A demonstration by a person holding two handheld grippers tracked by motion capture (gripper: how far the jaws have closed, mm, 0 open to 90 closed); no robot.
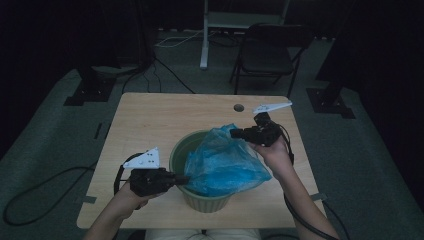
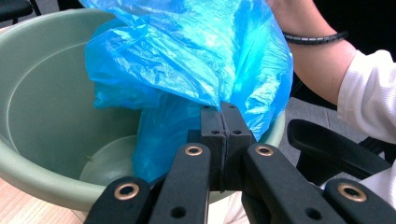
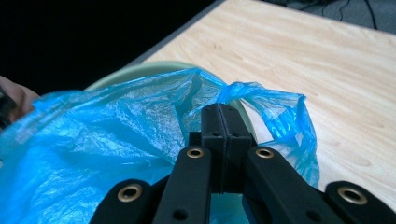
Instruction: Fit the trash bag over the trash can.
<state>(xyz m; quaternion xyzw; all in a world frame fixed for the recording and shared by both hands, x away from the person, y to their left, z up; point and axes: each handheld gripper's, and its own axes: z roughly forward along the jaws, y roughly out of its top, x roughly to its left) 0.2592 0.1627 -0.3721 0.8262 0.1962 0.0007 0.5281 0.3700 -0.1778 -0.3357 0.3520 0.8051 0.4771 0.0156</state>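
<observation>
A blue plastic bag (image 1: 225,162) hangs over and partly inside a green bucket (image 1: 179,152) near the table's front middle. My left gripper (image 1: 184,178) is at the bucket's front left rim, shut on the bag's edge. In the left gripper view the jaws (image 2: 220,109) pinch the blue film (image 2: 187,56) above the bucket (image 2: 42,93). My right gripper (image 1: 234,133) is at the bucket's far right side, shut on the opposite edge of the bag. In the right gripper view its jaws (image 3: 219,112) clamp the crumpled bag (image 3: 116,135) over the bucket rim (image 3: 140,70).
The wooden table (image 1: 150,120) has a small round hole (image 1: 239,107) near its far edge. A folding chair (image 1: 270,50) and a white stand (image 1: 205,35) are on the floor behind the table. Cables (image 1: 45,190) lie on the floor at the left.
</observation>
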